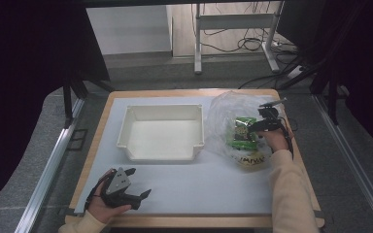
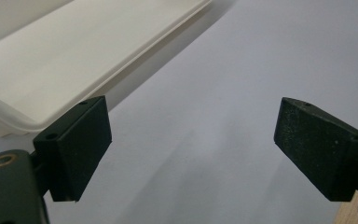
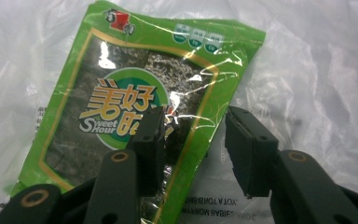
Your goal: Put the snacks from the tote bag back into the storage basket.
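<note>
A green seaweed snack packet [image 1: 243,132] [image 3: 121,107] lies inside a crumpled clear plastic bag [image 1: 223,116] [image 3: 317,84] at the table's right. My right gripper [image 1: 253,127] [image 3: 196,140] is low over the packet. Its jaws are open and straddle the packet's right edge through the plastic. A yellow packet [image 1: 250,160] lies in the same bag, nearer the person. A white bin [image 1: 128,127] [image 2: 51,60] stands empty at the table's middle. My left gripper [image 1: 139,182] [image 2: 191,140] rests open near the front left, over the white mat [image 1: 199,184], with nothing between its jaws.
The white mat [image 2: 223,93] covers most of the wooden table [image 1: 189,92]. Printed warning text shows on the bag under the right gripper. Beyond the table stand a desk frame [image 1: 233,22] and floor cables [image 1: 252,43]. Metal rails run along both sides.
</note>
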`<state>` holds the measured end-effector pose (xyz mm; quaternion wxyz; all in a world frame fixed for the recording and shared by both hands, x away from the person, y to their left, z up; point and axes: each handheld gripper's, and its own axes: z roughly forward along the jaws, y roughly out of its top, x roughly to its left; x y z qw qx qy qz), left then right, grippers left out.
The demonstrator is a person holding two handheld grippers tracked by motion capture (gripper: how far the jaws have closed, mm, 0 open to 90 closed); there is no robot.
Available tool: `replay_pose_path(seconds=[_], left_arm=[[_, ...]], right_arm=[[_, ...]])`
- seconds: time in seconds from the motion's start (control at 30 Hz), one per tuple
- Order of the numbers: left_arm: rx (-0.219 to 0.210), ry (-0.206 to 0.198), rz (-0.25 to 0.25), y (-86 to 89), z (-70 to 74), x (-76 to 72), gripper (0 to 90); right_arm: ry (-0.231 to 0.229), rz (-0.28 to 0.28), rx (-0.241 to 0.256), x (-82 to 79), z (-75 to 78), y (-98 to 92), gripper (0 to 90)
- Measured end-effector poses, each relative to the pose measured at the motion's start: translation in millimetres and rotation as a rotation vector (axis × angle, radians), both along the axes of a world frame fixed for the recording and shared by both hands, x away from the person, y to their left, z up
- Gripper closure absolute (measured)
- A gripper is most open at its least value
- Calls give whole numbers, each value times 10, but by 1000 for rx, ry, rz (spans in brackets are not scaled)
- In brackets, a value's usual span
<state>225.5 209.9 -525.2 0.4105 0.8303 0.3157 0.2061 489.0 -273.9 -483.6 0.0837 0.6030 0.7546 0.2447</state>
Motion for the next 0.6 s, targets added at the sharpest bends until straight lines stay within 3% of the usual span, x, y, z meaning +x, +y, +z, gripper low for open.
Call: replay_pose_path(seconds=[0.23,0.33,0.4,0.6], left_arm=[[0,-1,0,0,1,-1,109],[1,-1,0,-4,-1,-2,109],[0,-2,0,-4,1,-4,109],[1,-2,-1,-2,1,-2,109]], right_arm=[[43,-21,43,19,-37,-47,681],[66,-37,64,31,-41,-63,785],[69,-45,77,35,-41,-74,839],[59,-67,68,28,-25,-53,884]])
